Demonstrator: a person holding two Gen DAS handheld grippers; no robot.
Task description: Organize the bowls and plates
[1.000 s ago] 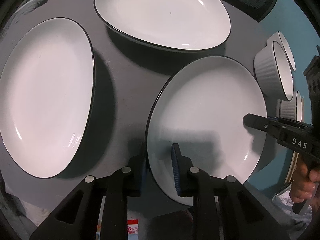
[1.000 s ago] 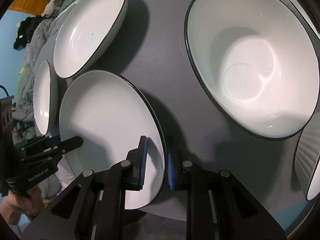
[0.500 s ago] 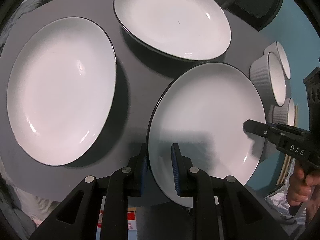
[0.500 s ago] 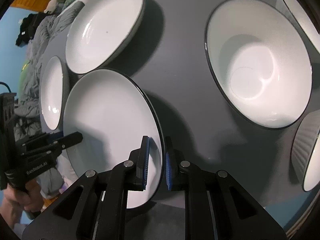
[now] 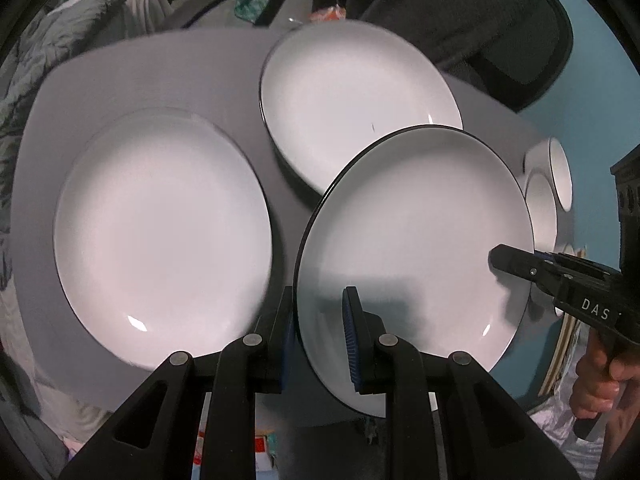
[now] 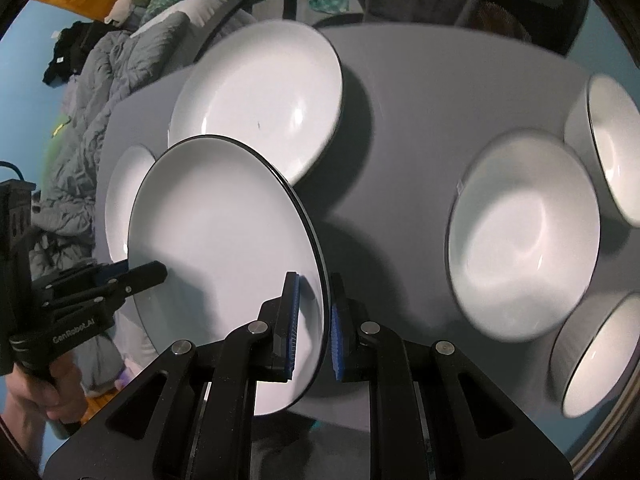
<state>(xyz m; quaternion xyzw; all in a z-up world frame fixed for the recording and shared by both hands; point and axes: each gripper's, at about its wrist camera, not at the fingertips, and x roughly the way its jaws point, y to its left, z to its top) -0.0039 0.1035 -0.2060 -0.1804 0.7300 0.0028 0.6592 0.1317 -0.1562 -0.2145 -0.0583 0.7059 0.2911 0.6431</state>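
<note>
A: What are you holding?

B: Your left tool and right tool each pinch an opposite rim of one white, black-edged round ceramic plate, lifted clear of the grey desk at lower right of the left view.

A: And the surface?

B: Two more white plates lie flat at left and upper centre. In the right view, white ceramic bowls sit along the right edge.

A: The room?

B: Blue wall at right, a dark chair at top, grey quilted bedding upper left.
</note>
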